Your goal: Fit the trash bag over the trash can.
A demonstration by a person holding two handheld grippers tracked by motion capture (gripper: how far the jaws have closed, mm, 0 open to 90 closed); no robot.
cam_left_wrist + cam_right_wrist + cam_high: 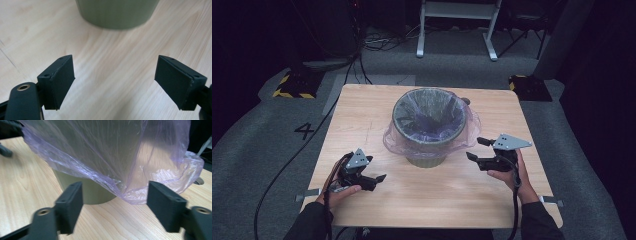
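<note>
A green bin stands in the middle of the wooden table. A thin purple plastic bag lines it and hangs loosely over the rim and down the outside. My left gripper rests low at the front left, open, pointing at the bin's base with bare wood between its pads. My right gripper is level, just right of the bin, and open. In the right gripper view the bag's hanging hem lies just beyond the gripper's gap, in front of the bin wall; nothing is gripped.
A round hole sits in the tabletop behind the bin. Grey carpet surrounds the table, with cables on the left. White frame legs and yellow-black marked bases stand farther back.
</note>
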